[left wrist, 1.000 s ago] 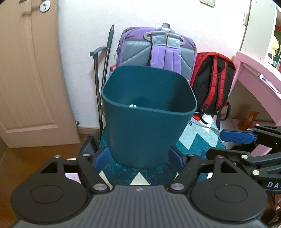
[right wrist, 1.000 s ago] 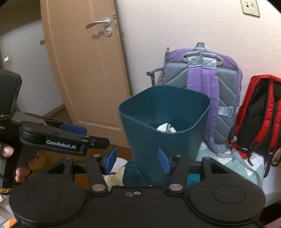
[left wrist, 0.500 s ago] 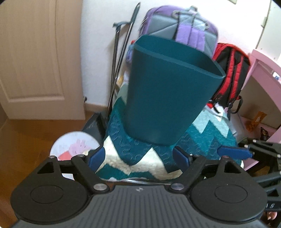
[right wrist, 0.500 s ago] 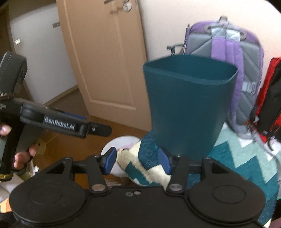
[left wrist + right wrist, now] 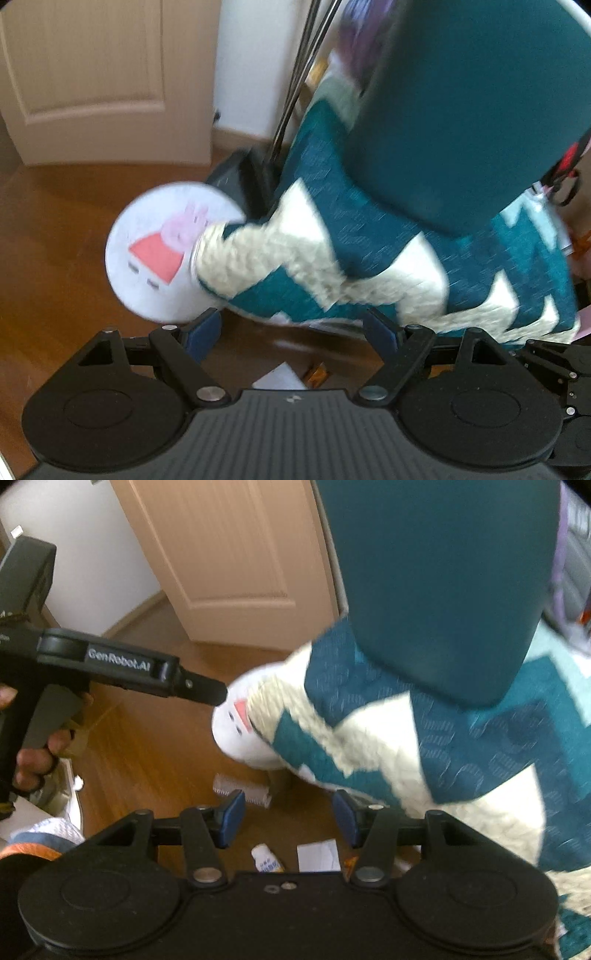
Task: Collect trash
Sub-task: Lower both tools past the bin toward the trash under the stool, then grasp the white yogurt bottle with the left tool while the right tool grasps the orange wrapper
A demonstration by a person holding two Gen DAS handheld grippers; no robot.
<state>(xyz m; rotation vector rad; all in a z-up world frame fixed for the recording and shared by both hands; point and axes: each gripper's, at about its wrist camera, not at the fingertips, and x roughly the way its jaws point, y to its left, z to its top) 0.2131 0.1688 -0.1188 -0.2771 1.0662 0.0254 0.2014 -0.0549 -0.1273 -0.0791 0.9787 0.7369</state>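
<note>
Nearest the right gripper (image 5: 288, 818), whose jaws stand apart around nothing, trash lies on the wooden floor (image 5: 147, 746): a small white bottle (image 5: 266, 860), a paper scrap (image 5: 318, 856) and a ribbed roller (image 5: 242, 790). The left gripper (image 5: 291, 328), its jaws just widened and empty, hangs over the same paper scrap (image 5: 280, 378). Beyond the trash, the teal bin (image 5: 436, 587) stands on a zigzag quilt (image 5: 388, 760), with a round cartoon-printed stool (image 5: 155, 251) just beside the quilt's edge and a door (image 5: 229, 554) behind.

Teal bins (image 5: 436, 583): one
Quilts (image 5: 461, 760): one
Round cartoon mats (image 5: 155, 254): one
Doors (image 5: 229, 554): one
Floor litter: one small bottle (image 5: 266, 858), one paper scrap (image 5: 318, 856), one ribbed roller (image 5: 242, 794)
Grippers: two, left gripper (image 5: 291, 328), right gripper (image 5: 288, 818)
</note>
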